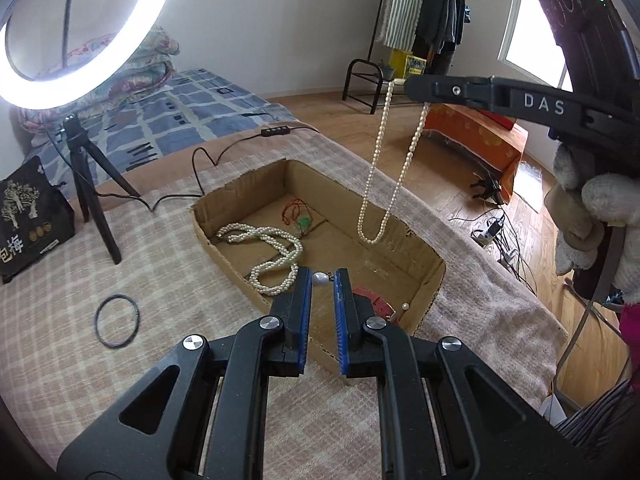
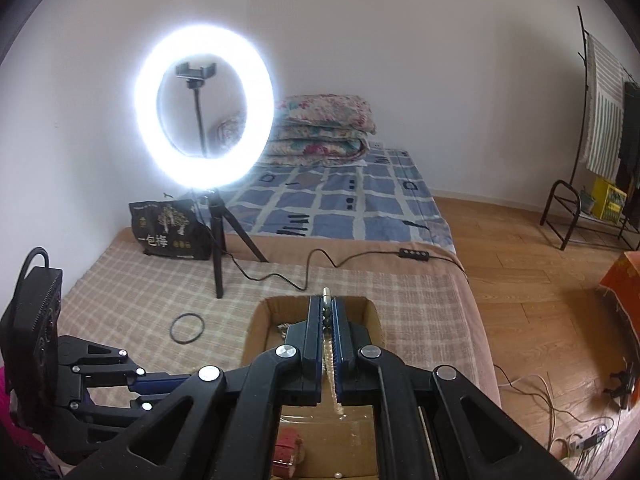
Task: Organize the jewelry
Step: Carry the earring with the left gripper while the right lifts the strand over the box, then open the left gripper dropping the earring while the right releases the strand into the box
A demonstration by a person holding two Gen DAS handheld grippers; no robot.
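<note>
We're in a home bedroom: low bed [image 2: 352, 204] with blue checked sheet, folded floral quilts [image 2: 324, 128] stacked against the white wall, clothes rack [image 1: 428, 12] with hanging shirts by the window [image 1: 532, 28], wood floor [image 2: 532, 280]. We also see 1 lit ring light [image 2: 204, 120] on a tripod, standing on a checked blanket [image 2: 132, 308].

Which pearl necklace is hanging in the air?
The thin single-strand necklace, dangling from the right tool above the box. The thick twisted necklace lies inside.
</note>
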